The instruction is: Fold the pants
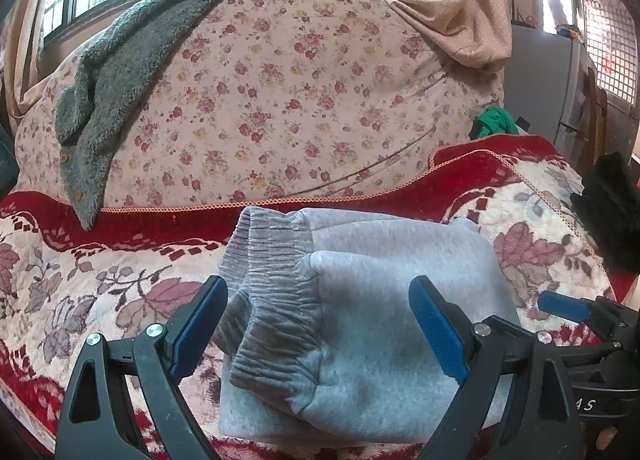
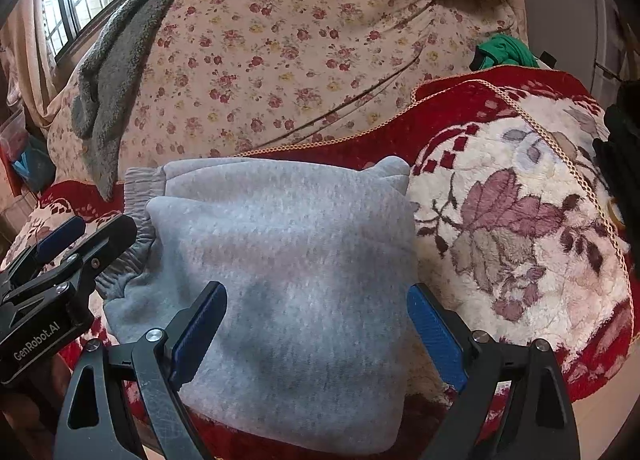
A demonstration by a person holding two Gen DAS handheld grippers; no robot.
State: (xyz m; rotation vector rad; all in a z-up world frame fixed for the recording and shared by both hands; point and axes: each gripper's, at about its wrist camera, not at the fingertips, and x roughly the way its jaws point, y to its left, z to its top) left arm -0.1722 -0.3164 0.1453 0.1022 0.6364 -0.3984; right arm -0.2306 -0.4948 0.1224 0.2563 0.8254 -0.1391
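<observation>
Pants (image 1: 360, 300), grey fleece w/ ribbed cuffs (image 1: 276, 300), are lying folded into a compact bundle on the red floral blanket (image 1: 100, 292) covering what looks like a bed or sofa. Cuffs are stacked at the bundle's left side; the fold edge is sitting to the right.

Left gripper (image 1: 320, 324) is being held low over the near-left part of the bundle, jaws spread wide, nothing being gripped; cloth is lying under and between the blue pads but isn't being pinched. Right gripper (image 2: 316, 332) is being held the same way over the bundle's middle/right, jaws wide, nothing held. Each gripper is also showing at the edge of the other's view.

Step in hand, as judged: folding appears done or nearly so; the bundle is being looked over, or a last half-fold is being set up. If another fold is wanted, one edge would need pinching through all layers by both sets of jaws, then lifting evenly so the cuffs aren't dragged out of line. If not, only withdrawal w/o snagging the cloth is needed.

Behind, a grey fuzzy garment (image 1: 120, 72) is draped over a floral quilt (image 1: 280, 92).
</observation>
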